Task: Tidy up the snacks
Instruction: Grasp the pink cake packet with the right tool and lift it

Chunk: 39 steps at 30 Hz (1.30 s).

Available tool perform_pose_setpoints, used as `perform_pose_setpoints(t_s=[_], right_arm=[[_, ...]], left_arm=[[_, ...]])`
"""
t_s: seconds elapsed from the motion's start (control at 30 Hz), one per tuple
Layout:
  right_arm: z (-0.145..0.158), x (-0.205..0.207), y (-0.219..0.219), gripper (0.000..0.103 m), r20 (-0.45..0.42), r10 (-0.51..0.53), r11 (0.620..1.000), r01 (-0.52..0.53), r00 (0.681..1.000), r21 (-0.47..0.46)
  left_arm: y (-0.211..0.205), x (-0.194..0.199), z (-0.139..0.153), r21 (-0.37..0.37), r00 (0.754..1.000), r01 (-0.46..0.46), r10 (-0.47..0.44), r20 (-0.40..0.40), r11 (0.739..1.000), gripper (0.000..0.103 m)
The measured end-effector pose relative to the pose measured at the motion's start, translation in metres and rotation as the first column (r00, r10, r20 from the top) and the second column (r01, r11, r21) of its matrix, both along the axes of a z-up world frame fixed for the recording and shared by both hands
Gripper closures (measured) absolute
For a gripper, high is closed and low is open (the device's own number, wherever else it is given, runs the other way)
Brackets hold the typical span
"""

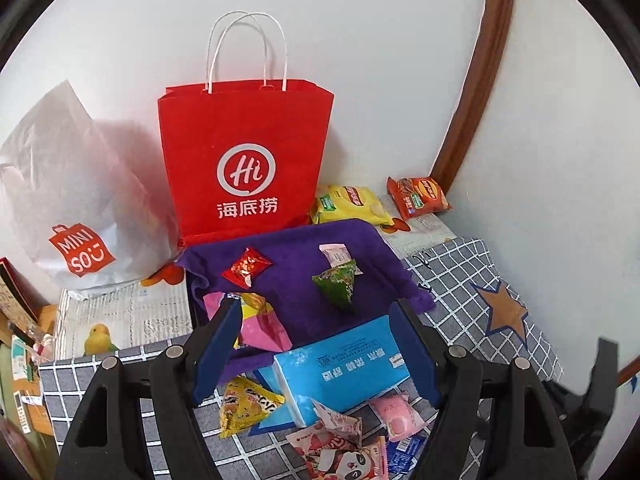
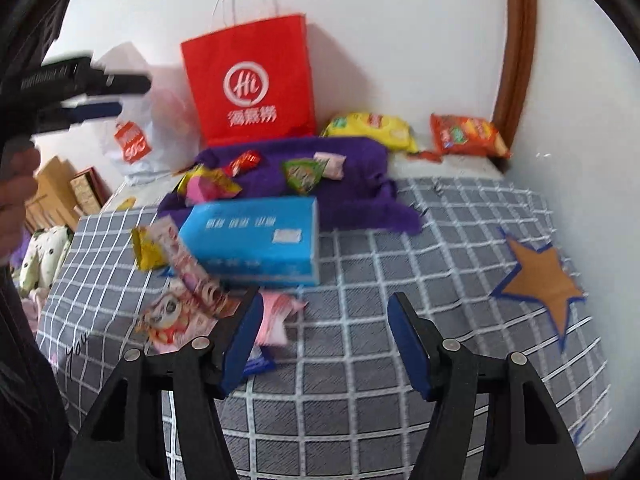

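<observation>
Snacks lie scattered on a checked bedspread [image 2: 400, 264] and a purple towel [image 1: 292, 252]. On the towel are a red packet [image 1: 245, 267], a green triangular packet [image 1: 338, 286] and a pink-yellow packet [image 1: 260, 322]. A blue tissue pack [image 1: 340, 372] lies in front, with a yellow packet [image 1: 246, 404] and panda-print packets [image 1: 340, 448] near it. My left gripper [image 1: 316, 344] is open and empty above the tissue pack. My right gripper [image 2: 326, 336] is open and empty over the bedspread, next to a pink packet [image 2: 276, 316].
A red paper bag [image 1: 244, 160] stands against the wall, a white Miniso plastic bag [image 1: 76, 200] to its left. Yellow [image 1: 352, 204] and orange [image 1: 416, 196] chip bags lie at the back right. Boxes [image 2: 60, 192] stand off the bed's left edge.
</observation>
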State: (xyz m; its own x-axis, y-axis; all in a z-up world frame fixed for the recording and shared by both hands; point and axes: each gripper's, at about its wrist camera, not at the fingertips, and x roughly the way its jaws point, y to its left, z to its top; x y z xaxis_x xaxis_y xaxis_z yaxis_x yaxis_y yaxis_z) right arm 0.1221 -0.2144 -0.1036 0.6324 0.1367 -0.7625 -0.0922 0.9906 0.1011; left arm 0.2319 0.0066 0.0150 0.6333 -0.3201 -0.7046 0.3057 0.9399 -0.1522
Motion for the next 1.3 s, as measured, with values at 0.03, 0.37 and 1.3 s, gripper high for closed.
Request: perform_pose_setpoints(t_s=[0.03, 0.37, 1.3], right_arm=[[-0.006, 0.000, 0.003, 0.038, -0.004, 0.007, 1.000, -0.007, 1.000, 0.002], [-0.037, 0.029, 0.040, 0.039, -0.056, 0.069, 0.995, -0.065, 0.996, 0.073], [-0.085, 0.043, -0.016, 0.061, -0.042, 0.003, 0.996, -0.007, 0.999, -0.084]], left_arm=[[0.000, 0.000, -0.001, -0.002, 1.000, -0.001, 0.001, -0.005, 1.000, 0.029], [-0.001, 0.003, -0.005, -0.001, 1.000, -0.009, 0.009, -0.019, 1.000, 0.029], [-0.014, 0.003, -0.021, 0.031, 0.996, 0.006, -0.004, -0.084, 0.999, 0.029]])
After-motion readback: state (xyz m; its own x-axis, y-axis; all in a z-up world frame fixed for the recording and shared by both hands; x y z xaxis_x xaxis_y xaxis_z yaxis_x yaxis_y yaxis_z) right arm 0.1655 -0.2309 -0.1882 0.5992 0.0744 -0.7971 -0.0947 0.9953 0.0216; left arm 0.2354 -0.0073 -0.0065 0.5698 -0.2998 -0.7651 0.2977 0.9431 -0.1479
